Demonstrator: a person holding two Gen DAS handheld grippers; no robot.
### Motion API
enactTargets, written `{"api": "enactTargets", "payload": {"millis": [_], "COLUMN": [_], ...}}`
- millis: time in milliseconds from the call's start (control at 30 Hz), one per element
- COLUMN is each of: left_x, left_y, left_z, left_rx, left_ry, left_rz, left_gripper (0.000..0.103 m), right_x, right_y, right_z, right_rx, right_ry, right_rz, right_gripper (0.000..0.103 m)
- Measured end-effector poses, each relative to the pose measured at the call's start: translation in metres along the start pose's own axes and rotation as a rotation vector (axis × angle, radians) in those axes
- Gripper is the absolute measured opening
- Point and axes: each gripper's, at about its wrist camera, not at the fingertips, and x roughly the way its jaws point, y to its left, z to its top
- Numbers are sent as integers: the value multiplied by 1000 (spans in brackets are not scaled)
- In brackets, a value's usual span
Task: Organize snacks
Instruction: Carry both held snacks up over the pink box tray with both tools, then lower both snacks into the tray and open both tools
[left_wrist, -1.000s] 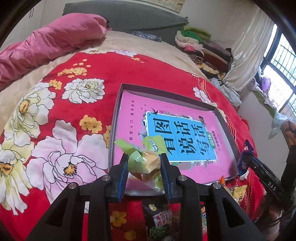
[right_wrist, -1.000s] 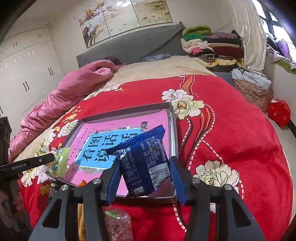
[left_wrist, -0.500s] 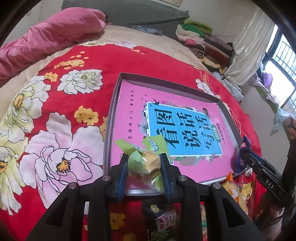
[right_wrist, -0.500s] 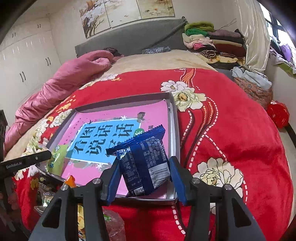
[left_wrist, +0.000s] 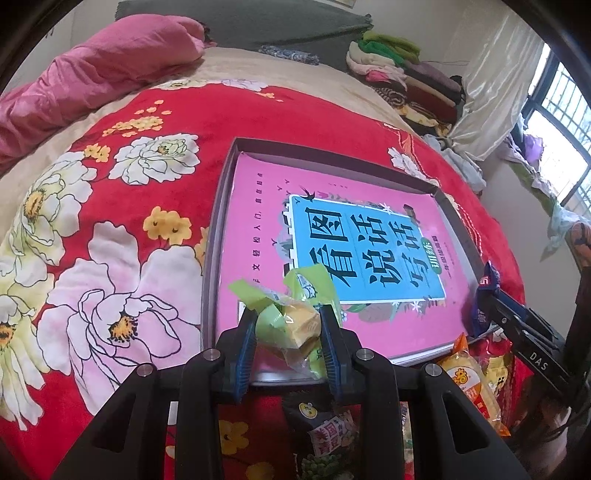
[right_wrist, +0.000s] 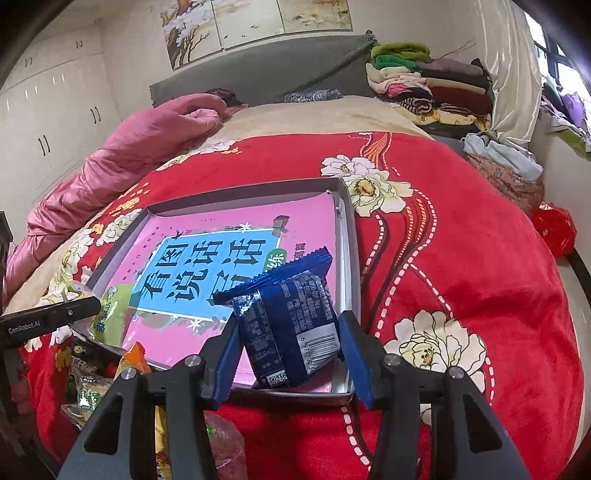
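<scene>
Snacks (left_wrist: 469, 380) lie outside the tray (left_wrist: 218, 225) holding a book (left_wrist: 258, 236).

"GenRobot.AI" on left gripper (right_wrist: 50, 320); "DAS" on right gripper (left_wrist: 537, 356).

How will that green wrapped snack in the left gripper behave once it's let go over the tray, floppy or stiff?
The green wrapped snack, pinched in the left gripper, probably has a firm yellow cake inside. Its crinkled wrapper ends look floppy and may snag. It seems light, so it would likely land flat in the tray rather than roll.
</scene>
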Motion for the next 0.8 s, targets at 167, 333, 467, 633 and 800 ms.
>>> {"api": "enactTargets", "payload": {"millis": [167, 333, 467, 633, 800], "left_x": [0, 0, -2, -5, -7], "left_y": [-3, -4, -4, -5, -5], "left_z": [-2, -2, -2, -2, -2], "left_rx": [15, 16, 17, 19, 22], "left_ry": [7, 8, 7, 5, 1], "left_rz": [-4, -7, -12, -18, -19], "left_gripper": [34, 35, 37, 43, 49], "right_x": [0, 0, 0, -1, -1], "right_y": [-1, -1, 0, 1, 3], "right_z": [0, -1, -1, -3, -3], "right_rx": [4, 3, 0, -4, -6], "right_ry": [6, 6, 9, 11, 15], "right_rz": [6, 6, 11, 15, 22], "right_gripper": [53, 54, 56, 59, 60]}}
